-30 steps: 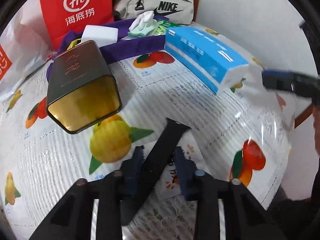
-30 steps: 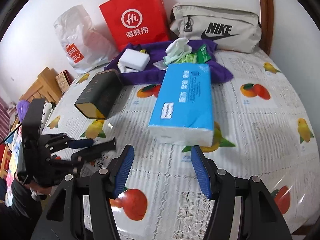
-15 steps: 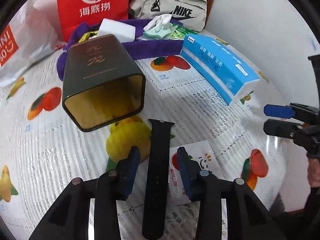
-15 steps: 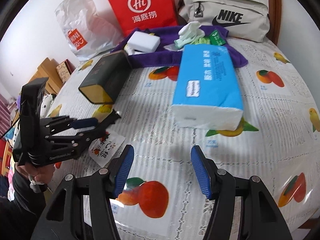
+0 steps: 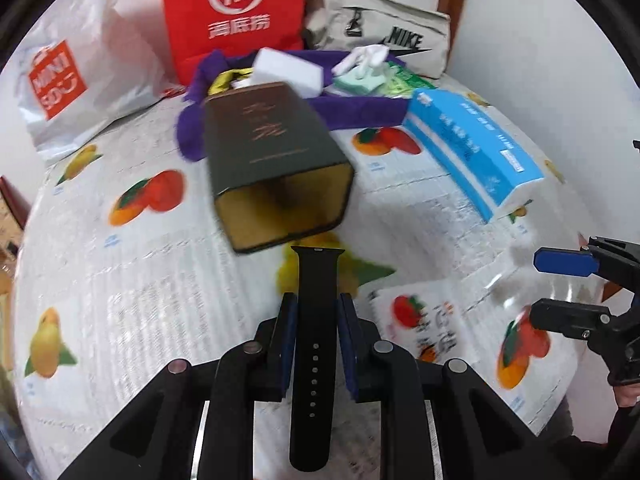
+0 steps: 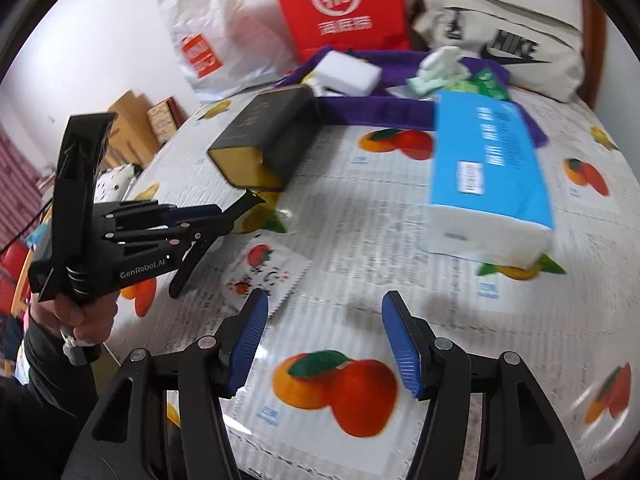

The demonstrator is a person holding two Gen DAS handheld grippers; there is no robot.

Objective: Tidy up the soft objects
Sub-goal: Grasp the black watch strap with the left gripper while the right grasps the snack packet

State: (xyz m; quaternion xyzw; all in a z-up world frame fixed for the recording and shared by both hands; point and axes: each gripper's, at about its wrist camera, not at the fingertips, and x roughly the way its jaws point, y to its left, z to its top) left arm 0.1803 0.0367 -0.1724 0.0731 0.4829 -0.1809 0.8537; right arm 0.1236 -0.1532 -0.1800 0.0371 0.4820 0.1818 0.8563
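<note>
My left gripper [image 5: 316,320] is closing its jaws on a black watch strap [image 5: 316,280] that stands between the pads and is pinched by its edges. The strap's free end points at the gold-lined mouth of a dark green box [image 5: 276,160] lying on its side. In the right wrist view the left gripper [image 6: 224,220] hovers above the cloth beside that box [image 6: 264,132]. My right gripper [image 6: 324,344] is open with nothing between its fingers, low over the fruit-print tablecloth [image 6: 360,240]. A small printed sachet [image 6: 268,276] lies just left of it.
A blue tissue pack [image 6: 488,168] lies to the right. Behind are a purple cloth [image 5: 360,110] with a white block [image 5: 288,70] and pale green wipes [image 5: 360,76]. A red paper bag [image 5: 236,12], a white plastic bag [image 5: 80,80] and a beige pouch [image 5: 380,36] line the wall.
The left gripper swung toward the box mouth; its jaws loosened, the strap straightened between them, then they closed on it. The right gripper drifted left toward the sachet, still open.
</note>
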